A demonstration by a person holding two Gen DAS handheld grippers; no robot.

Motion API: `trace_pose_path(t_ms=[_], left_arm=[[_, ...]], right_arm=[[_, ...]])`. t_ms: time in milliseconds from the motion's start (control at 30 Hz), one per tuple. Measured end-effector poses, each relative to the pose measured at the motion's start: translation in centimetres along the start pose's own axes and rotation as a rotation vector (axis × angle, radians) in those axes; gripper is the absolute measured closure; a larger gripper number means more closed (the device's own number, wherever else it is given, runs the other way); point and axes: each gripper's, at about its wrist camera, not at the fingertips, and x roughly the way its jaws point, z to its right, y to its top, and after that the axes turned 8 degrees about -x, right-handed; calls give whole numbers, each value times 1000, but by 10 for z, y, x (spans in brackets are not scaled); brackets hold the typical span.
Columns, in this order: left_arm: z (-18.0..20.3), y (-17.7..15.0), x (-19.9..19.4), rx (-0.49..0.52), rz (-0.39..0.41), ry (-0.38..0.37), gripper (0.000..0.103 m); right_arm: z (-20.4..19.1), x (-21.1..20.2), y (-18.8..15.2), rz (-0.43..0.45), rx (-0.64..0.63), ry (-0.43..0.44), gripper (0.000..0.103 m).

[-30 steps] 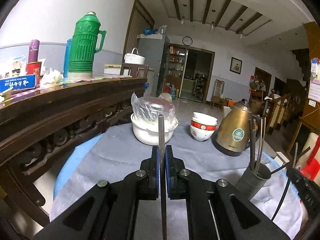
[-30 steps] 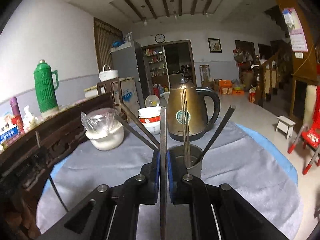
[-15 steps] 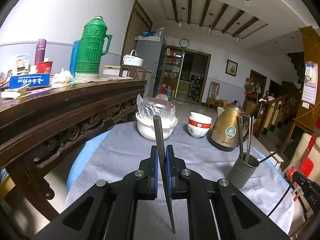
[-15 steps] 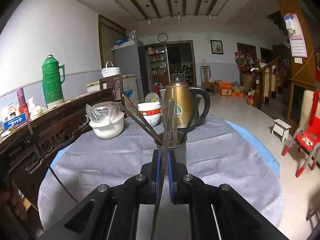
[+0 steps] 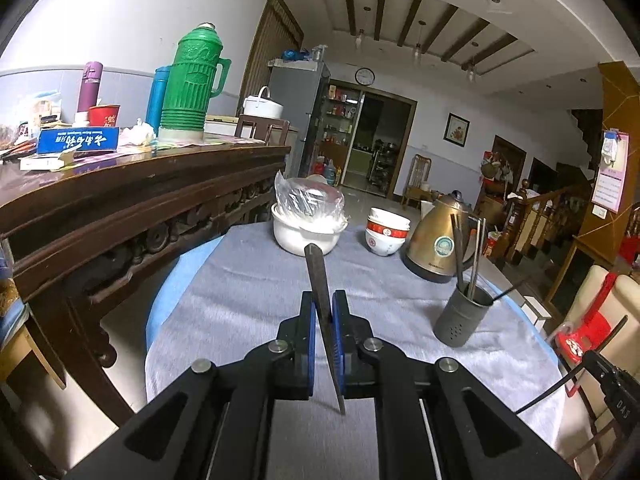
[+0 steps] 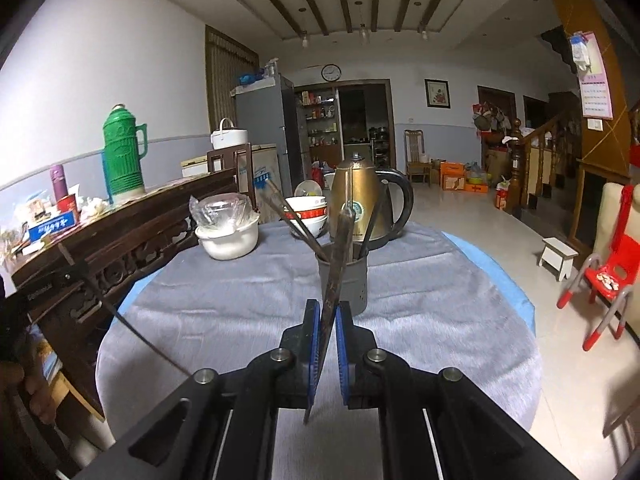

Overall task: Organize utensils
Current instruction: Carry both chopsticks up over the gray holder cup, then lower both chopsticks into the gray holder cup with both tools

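My left gripper [image 5: 324,310] is shut on a dark chopstick [image 5: 318,272] that leans top-left between the blue pads, above the grey tablecloth. The grey utensil holder [image 5: 460,320] stands ahead to the right, apart from it, with several chopsticks inside. My right gripper [image 6: 328,316] is shut on another dark chopstick [image 6: 340,248], tilted top-right, directly in front of the holder [image 6: 346,284] and short of it. At the left edge of the right wrist view the left gripper [image 6: 44,288] shows with its chopstick [image 6: 128,320].
On the round table [image 6: 440,300] stand a brass kettle [image 6: 360,204], stacked red-and-white bowls [image 6: 310,210] and a white bowl with plastic wrap [image 6: 230,236]. A dark wooden sideboard [image 5: 120,208] with a green thermos [image 5: 192,80] runs along the left. A red chair [image 6: 608,276] stands right.
Both grippers have drawn back from the table's far side, so the holder and kettle look smaller. Each held chopstick has tilted from upright to a slant.
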Motion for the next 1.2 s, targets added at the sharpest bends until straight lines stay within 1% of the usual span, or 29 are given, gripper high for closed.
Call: trace_pose_path(t_ms=[133, 233, 300, 500, 667, 933, 1200], left_arm=[[2, -5, -6, 3, 0, -7, 95], [8, -2, -3, 9, -9, -11, 95], [17, 4, 3, 23, -18, -3, 96], [47, 25, 22, 68, -42, 53, 96], [64, 37, 36, 80, -77, 67, 96], [81, 46, 47, 95, -110, 58, 96], [88, 46, 55, 91, -148, 23, 96]], right_arm=[[-3, -9, -9, 7, -12, -12, 94], [-1, -7, -7, 15, -9, -8, 95], [0, -2, 1, 33, -10, -9, 97], [4, 4, 39, 123, 4, 3, 97], [5, 1, 63, 181, 17, 1, 97], [7, 2, 71, 192, 23, -2, 97], [11, 7, 73, 196, 37, -1, 97]])
